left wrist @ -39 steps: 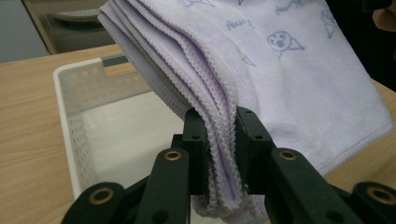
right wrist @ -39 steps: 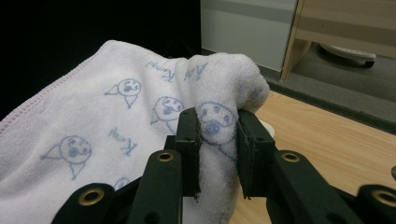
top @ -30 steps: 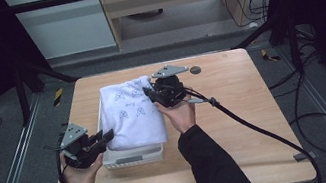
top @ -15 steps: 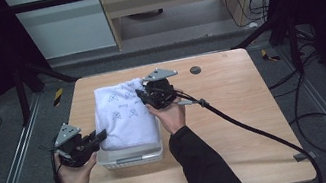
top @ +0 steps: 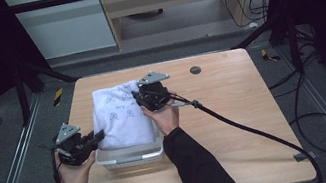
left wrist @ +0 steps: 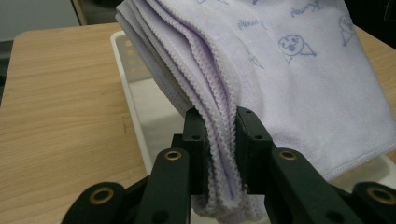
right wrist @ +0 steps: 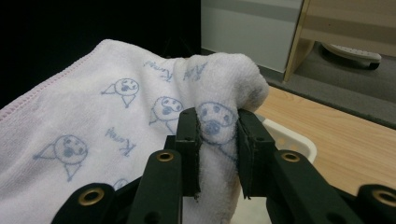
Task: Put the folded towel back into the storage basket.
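A folded white towel [top: 120,117] printed with small blue drawings hangs stretched over a white plastic basket [top: 131,155] on the wooden table. My left gripper [top: 97,135] is shut on the towel's near left corner; the left gripper view shows several stacked scalloped edges of the towel [left wrist: 219,135] pinched between its jaws. Over at the far right corner my right gripper [top: 137,96] is shut on a bunched fold of the towel [right wrist: 217,121]. The basket's rim [right wrist: 292,137] shows just below that fold, and its left wall [left wrist: 128,93] lies under the cloth.
The wooden table [top: 235,109] spreads out to the right of the basket, with a small dark round mark [top: 195,70] near its far edge. A thick black cable [top: 259,133] trails from my right gripper across the table to the right front.
Both grippers have carried the towel toward the near side and lower over the basket. The right gripper moved left, the left one slightly right. Both grips have held.
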A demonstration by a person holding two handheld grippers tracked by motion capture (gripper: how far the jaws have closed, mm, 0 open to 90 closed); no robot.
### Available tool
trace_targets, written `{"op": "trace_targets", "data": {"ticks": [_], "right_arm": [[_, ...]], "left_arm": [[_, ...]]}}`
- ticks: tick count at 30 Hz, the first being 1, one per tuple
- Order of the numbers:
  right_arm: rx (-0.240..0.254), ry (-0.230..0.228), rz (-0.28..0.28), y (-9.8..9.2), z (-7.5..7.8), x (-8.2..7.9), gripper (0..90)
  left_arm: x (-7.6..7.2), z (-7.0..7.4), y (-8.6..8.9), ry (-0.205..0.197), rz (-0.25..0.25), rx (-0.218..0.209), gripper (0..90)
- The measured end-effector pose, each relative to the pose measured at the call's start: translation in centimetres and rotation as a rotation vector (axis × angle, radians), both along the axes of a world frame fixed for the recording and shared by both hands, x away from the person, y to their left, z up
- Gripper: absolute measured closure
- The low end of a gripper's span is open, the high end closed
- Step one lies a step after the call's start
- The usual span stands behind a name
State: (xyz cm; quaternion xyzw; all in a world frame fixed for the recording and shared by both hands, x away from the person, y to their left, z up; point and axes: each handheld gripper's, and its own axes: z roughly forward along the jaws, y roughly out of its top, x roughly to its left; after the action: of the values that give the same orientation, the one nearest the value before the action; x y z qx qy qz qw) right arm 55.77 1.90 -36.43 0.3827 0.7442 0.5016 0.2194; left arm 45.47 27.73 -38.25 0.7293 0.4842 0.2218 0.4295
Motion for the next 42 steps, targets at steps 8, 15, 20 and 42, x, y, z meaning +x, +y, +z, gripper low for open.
{"op": "trace_targets", "data": {"ticks": [8, 15, 20, 42], "right_arm": [[-0.033, 0.016, -0.005, 0.5, -1.3, 0.3, 72.7], [-0.045, 0.031, -0.011, 0.7, -2.3, 0.6, 72.6], [-0.053, 0.042, -0.015, 0.7, -3.2, 0.8, 72.6], [-0.076, 0.072, -0.030, 0.5, -5.6, 1.2, 71.8]], "left_arm": [[0.4, -0.8, 0.0, 0.030, 0.006, 0.014, 74.7], [0.7, -1.7, -0.2, 0.052, 0.009, 0.030, 74.7], [1.0, -2.3, -0.4, 0.066, 0.009, 0.044, 74.7], [1.8, -4.2, -1.2, 0.106, 0.007, 0.098, 74.6]]}}
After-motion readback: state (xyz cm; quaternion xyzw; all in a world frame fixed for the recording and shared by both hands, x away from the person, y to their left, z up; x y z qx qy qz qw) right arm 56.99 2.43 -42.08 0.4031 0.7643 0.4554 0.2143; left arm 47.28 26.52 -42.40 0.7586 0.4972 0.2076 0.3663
